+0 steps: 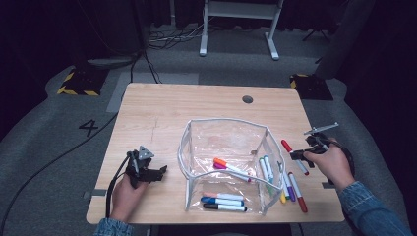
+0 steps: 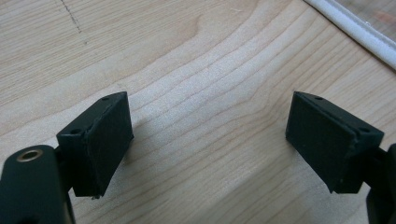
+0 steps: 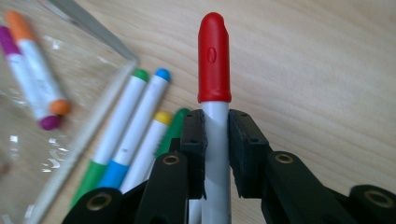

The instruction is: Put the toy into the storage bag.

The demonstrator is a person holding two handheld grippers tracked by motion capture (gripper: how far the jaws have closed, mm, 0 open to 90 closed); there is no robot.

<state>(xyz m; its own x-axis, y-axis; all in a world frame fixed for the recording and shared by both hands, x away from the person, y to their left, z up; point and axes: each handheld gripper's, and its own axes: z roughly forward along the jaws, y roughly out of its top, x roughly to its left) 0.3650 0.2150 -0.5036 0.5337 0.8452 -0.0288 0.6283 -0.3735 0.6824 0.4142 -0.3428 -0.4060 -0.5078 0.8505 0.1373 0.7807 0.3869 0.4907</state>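
My right gripper (image 1: 299,156) (image 3: 215,128) is shut on the white barrel of a red-capped marker (image 1: 286,146) (image 3: 214,60), just right of the clear pouch (image 1: 223,121). The cap sticks out past the jaws. The pouch stands open in the middle of the table and holds an orange marker and a purple marker (image 1: 230,167) (image 3: 32,70), plus several more along its front wall (image 1: 223,201). Green and blue markers (image 1: 265,169) (image 3: 133,126) lie at the pouch's right side. My left gripper (image 1: 160,172) (image 2: 210,135) rests open on the bare wood left of the pouch, nothing between its jaws.
Yellow, purple and red markers (image 1: 294,189) lie loose on the table between the pouch and the right hand. The wooden table (image 1: 162,113) has a cable hole (image 1: 247,99) at the back. Bare wood lies behind and left of the pouch. The pouch's white edge (image 2: 359,32) runs near my left gripper.
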